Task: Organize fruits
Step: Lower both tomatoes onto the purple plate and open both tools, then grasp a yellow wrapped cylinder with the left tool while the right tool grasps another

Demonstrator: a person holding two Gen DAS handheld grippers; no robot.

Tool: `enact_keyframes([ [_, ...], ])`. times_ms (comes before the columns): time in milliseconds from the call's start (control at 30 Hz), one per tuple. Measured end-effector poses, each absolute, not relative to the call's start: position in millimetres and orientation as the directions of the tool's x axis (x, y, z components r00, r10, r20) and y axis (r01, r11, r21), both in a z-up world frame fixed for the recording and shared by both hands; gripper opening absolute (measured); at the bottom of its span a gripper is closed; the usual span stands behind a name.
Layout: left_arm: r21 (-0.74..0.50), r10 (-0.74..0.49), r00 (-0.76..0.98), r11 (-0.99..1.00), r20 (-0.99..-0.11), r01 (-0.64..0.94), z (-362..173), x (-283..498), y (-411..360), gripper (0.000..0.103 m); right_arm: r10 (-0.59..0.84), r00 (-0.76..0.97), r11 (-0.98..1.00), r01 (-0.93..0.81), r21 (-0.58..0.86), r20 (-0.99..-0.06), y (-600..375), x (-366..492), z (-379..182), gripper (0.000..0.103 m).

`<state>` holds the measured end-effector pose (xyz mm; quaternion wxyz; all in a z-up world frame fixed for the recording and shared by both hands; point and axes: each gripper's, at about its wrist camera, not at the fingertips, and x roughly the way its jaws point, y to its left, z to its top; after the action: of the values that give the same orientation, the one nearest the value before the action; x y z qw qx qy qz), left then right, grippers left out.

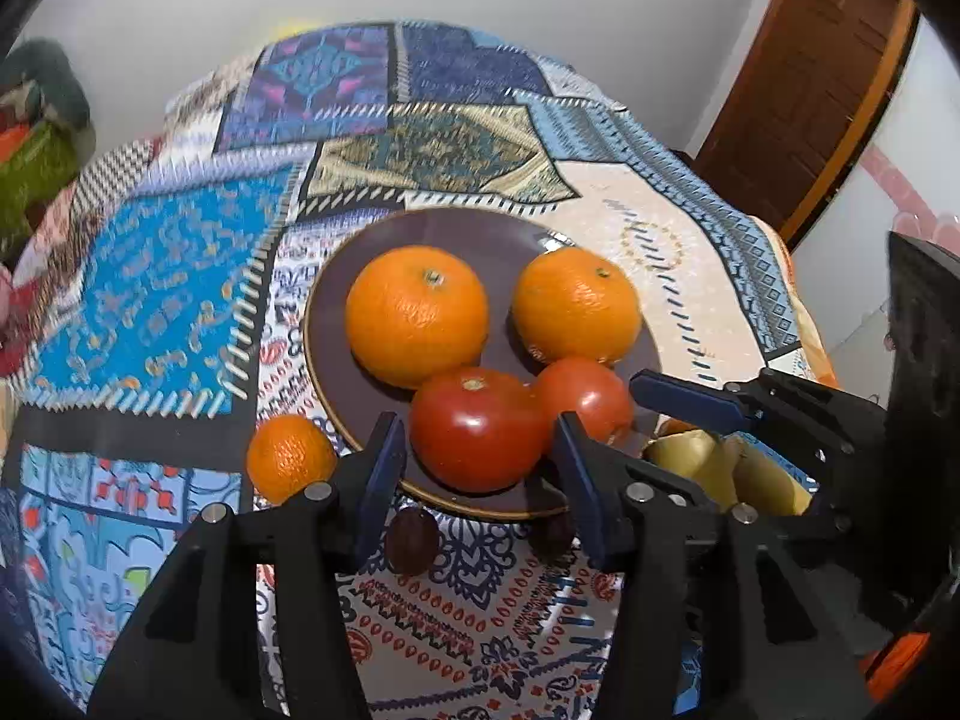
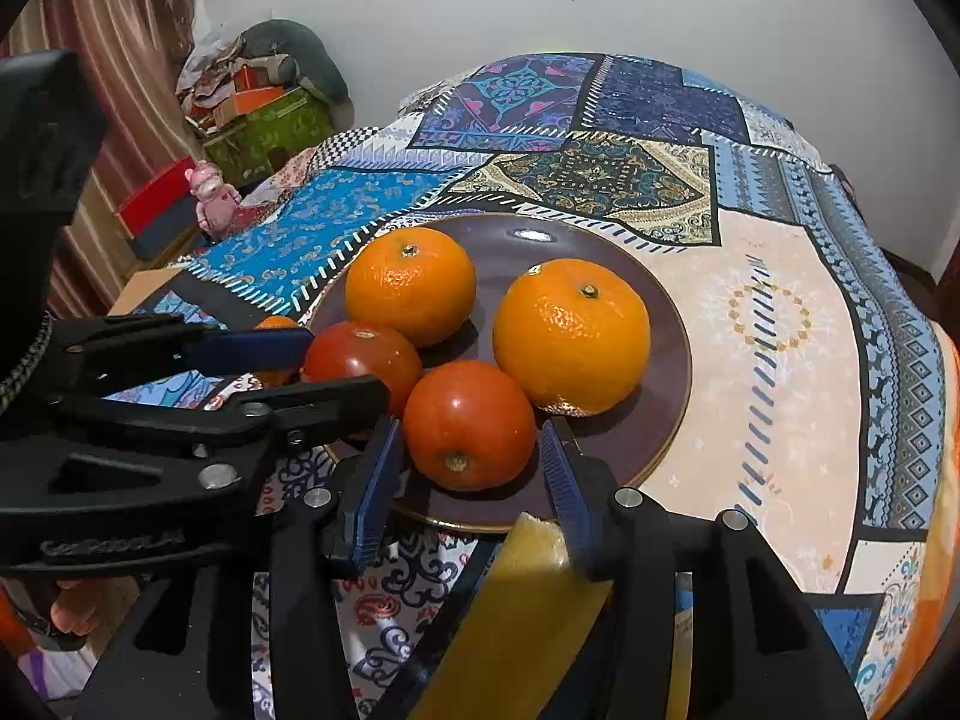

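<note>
A dark purple plate (image 1: 456,228) (image 2: 660,420) on the patterned tablecloth holds two oranges (image 1: 417,315) (image 1: 576,303) (image 2: 411,282) (image 2: 570,336) and two tomatoes (image 1: 477,429) (image 1: 585,396) (image 2: 468,423) (image 2: 360,357). My left gripper (image 1: 477,456) is open, its jaws on either side of the near tomato, not touching. My right gripper (image 2: 471,468) is open around the other tomato. A small orange (image 1: 291,456) lies off the plate at left. Yellow bananas (image 1: 720,468) (image 2: 522,612) lie under the right gripper.
Two dark round fruits (image 1: 411,540) (image 1: 552,534) lie on the cloth just before the plate. The table drops off at the right; a wooden door (image 1: 810,72) stands behind. Boxes and clutter (image 2: 258,108) sit at the far left.
</note>
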<state>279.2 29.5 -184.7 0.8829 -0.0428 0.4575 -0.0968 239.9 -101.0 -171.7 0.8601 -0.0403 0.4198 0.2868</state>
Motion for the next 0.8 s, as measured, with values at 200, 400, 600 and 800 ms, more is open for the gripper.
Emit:
enact_keyframes([
  [200, -0.156, -0.205, 0.590, 0.979, -0.781, 0.133, -169, 267, 29, 0.052, 0.459, 0.510, 0.841, -0.513, 0.171, -0.728, -115, 232, -159, 0.045],
  [400, -0.157, -0.197, 0.617, 0.980, -0.762, 0.120, -151, 250, 33, 0.052, 0.443, 0.551, 0.858, -0.490, 0.155, -0.707, -139, 219, -141, 0.047],
  [600, -0.131, -0.178, 0.637, 0.984, -0.750, 0.121, -135, 227, 24, 0.052, 0.416, 0.586, 0.880, -0.452, 0.145, -0.696, -168, 205, -129, 0.049],
  [800, -0.132, -0.191, 0.631, 0.981, -0.752, 0.139, -130, 208, 0, 0.053, 0.384, 0.600, 0.898, -0.421, 0.131, -0.702, -195, 192, -125, 0.050],
])
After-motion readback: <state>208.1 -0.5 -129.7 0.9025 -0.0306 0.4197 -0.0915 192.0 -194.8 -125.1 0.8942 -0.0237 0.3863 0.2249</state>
